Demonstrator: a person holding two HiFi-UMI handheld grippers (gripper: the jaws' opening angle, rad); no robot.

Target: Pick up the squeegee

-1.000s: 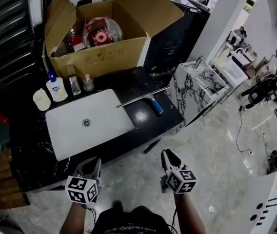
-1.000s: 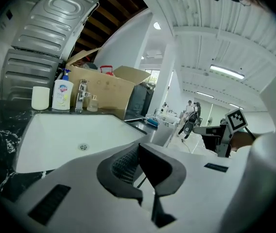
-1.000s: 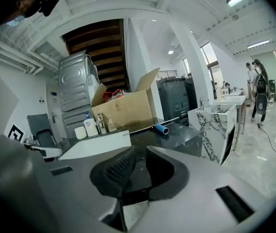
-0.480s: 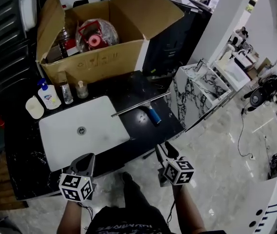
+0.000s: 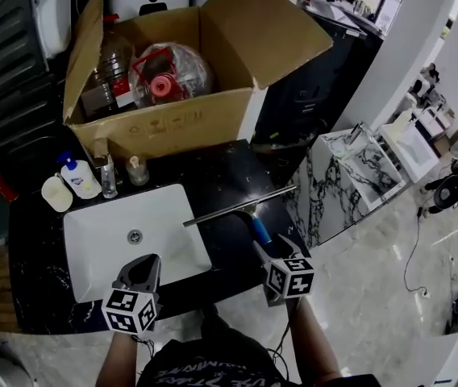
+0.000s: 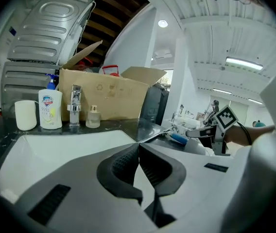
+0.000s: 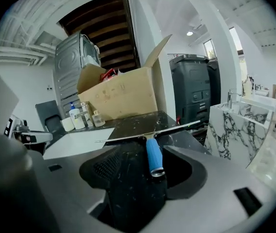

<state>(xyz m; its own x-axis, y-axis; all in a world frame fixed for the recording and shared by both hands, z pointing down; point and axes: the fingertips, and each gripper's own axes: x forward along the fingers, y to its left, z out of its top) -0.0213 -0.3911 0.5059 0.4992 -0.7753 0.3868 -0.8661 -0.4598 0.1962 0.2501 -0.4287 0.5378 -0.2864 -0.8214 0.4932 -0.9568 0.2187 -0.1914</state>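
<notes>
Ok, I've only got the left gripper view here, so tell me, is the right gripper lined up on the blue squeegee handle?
Observer: Yes. In the right gripper view the right gripper has its jaws opening, and the blue plastic squeegee handle points into the gap between them, not gripped.
Operator: And where does the blade end?
Observer: In the head view the long metal blade lies flat on the black marble counter, with one end reaching the rim of the white rectangular sink.
</notes>
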